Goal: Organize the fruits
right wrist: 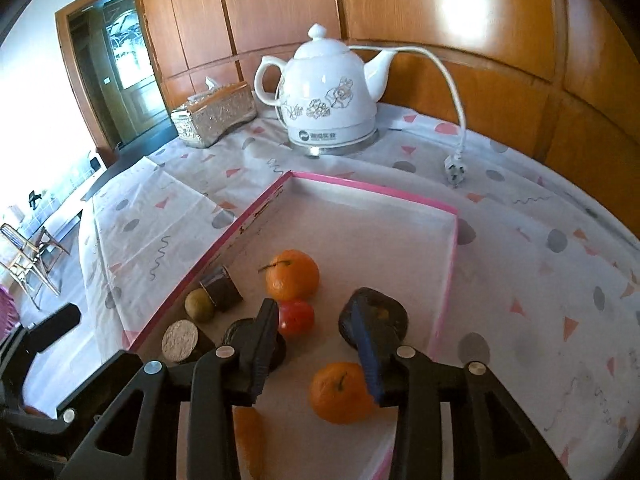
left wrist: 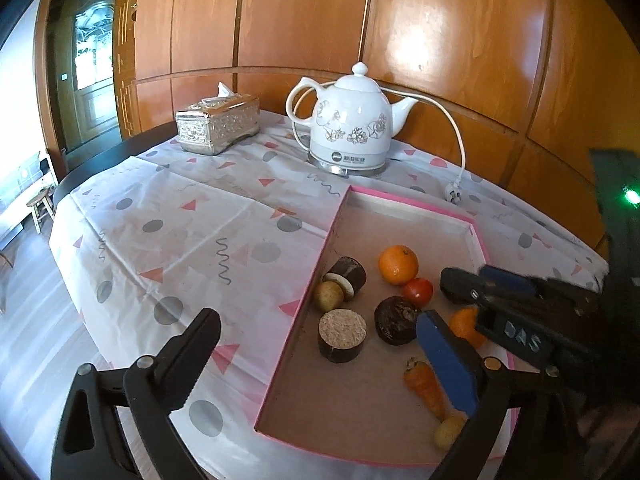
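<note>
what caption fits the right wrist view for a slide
Open right gripper poised above a tangerine in the pink-rimmed tray of mixed produce, white kettle behind.

Pink-rimmed tray [left wrist: 412, 202]; orange mandarin [left wrist: 398, 264]; white floral kettle [left wrist: 352, 120].

One pink-rimmed tray [left wrist: 320, 256] sits on the table, and everything counted lies in it. Two oranges: one [left wrist: 398, 264] toward 12 o'clock, the other [right wrist: 341, 392] toward 4 o'clock. One red tomato [left wrist: 418, 292]. One carrot [left wrist: 426, 386] at 5 o'clock. Two small yellowish-green round fruits [left wrist: 328, 296] [left wrist: 449, 433]. Four dark brown pieces: two cylinders with pale cut faces [left wrist: 347, 274] [left wrist: 342, 335], and two rounder lumps [left wrist: 396, 320] [right wrist: 378, 316]. Beyond the tray: one white kettle [left wrist: 350, 120] and one silver tissue box [left wrist: 218, 122].
</note>
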Action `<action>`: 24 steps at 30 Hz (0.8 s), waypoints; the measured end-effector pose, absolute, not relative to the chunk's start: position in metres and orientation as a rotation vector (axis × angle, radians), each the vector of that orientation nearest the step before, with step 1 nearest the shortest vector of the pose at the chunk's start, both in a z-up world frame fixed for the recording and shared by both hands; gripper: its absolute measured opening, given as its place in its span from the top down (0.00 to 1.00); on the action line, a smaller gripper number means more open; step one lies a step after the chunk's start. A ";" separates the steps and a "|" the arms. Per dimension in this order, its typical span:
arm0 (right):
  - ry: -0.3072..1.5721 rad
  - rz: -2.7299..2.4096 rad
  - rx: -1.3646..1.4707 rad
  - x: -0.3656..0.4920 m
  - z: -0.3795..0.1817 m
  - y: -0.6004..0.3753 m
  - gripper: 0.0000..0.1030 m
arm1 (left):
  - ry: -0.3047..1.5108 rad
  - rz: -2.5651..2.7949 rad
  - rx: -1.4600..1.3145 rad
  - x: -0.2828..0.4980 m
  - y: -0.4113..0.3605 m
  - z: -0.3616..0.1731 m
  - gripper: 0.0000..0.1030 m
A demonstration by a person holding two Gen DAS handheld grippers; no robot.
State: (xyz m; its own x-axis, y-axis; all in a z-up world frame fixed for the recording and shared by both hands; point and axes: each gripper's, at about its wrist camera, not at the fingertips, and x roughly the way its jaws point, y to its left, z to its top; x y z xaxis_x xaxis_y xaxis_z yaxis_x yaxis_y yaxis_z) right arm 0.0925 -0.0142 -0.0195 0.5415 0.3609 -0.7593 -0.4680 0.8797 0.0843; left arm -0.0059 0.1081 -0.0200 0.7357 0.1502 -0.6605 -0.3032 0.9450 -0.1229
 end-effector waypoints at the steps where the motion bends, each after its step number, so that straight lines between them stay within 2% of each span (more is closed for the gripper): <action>1: 0.863 0.486 -0.133 0.089 -0.018 -0.017 0.62 | 0.699 0.251 -0.235 -0.007 0.108 -0.019 0.00; 24: 0.796 0.309 -0.070 0.017 -0.010 -0.080 0.61 | 0.650 0.242 -0.177 -0.023 0.076 -0.001 0.00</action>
State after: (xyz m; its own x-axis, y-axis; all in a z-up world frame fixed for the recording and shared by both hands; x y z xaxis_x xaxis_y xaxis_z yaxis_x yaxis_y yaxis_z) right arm 0.0174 -0.0797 -0.0103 0.6570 0.2466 -0.7124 -0.2992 0.9527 0.0538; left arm -0.0232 0.0763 -0.0008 0.7698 0.1667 -0.6161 -0.2766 0.9571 -0.0866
